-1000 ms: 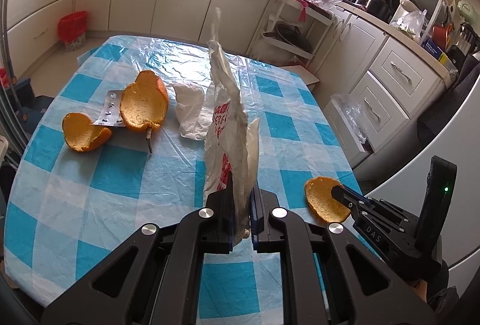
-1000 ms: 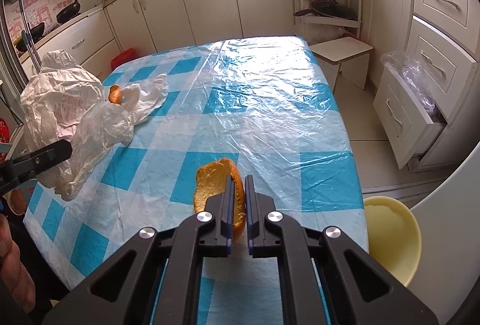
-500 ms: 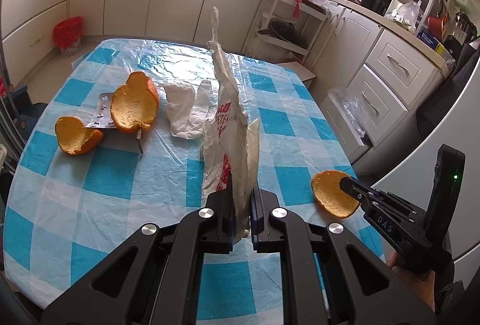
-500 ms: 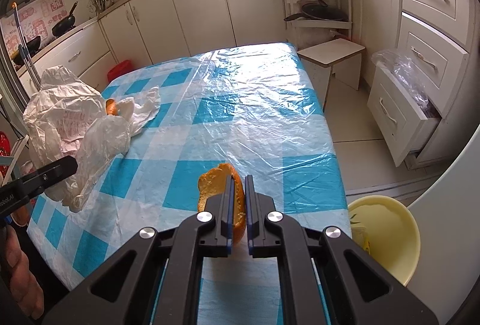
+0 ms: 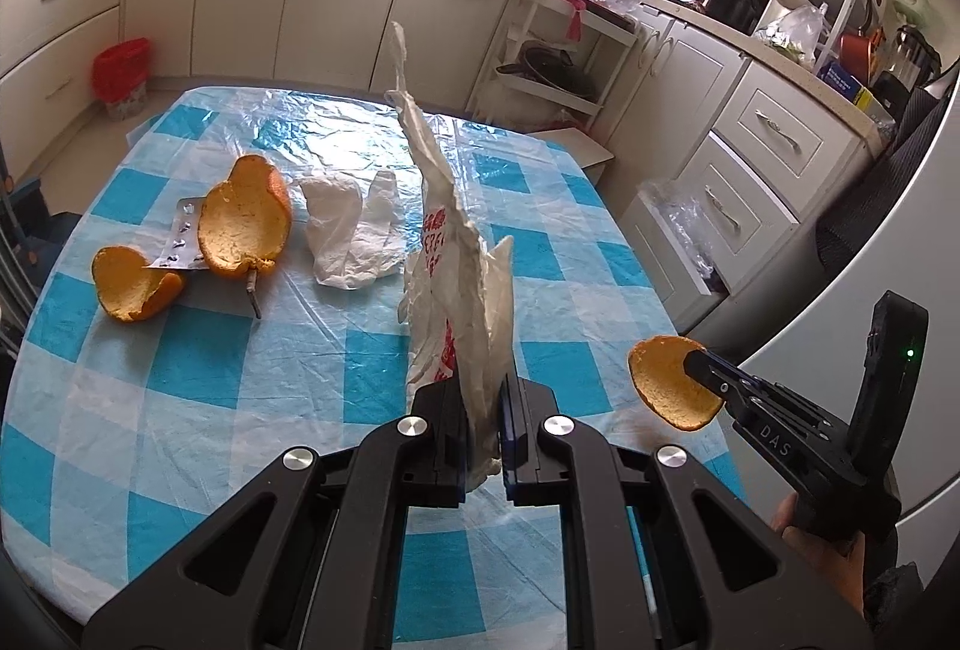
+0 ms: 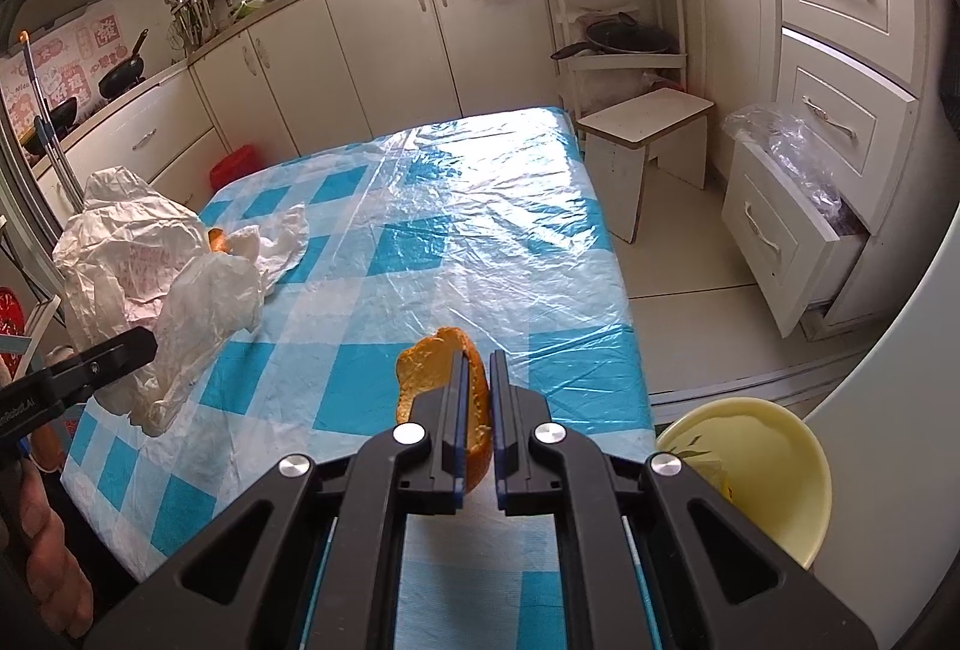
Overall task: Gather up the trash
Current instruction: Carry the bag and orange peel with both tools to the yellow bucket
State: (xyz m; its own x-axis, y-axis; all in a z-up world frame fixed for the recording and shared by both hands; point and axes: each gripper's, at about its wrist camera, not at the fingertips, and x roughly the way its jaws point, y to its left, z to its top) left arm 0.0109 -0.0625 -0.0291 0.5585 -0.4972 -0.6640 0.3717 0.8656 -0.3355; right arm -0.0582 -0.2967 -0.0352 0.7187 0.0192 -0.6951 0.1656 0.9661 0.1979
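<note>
My left gripper (image 5: 483,398) is shut on a crumpled white plastic bag with red print (image 5: 456,254), held upright above the checked table; the bag also shows in the right wrist view (image 6: 150,266). My right gripper (image 6: 477,368) is shut on an orange peel piece (image 6: 429,368), lifted near the table's right edge; the peel also shows in the left wrist view (image 5: 669,386). On the table lie two more orange peels (image 5: 246,221) (image 5: 129,284), a foil blister pack (image 5: 180,236) and a white plastic wrapper (image 5: 354,230).
The table has a blue-and-white checked cloth under clear plastic (image 6: 492,230). A yellow bin (image 6: 756,464) stands on the floor by the table's near right corner. A white stool (image 6: 648,122), an open drawer (image 6: 786,236) and kitchen cabinets surround the table.
My right gripper has lifted the orange peel off the table and pulled it back toward the near right edge. My left gripper still holds the bag, raised slightly.
</note>
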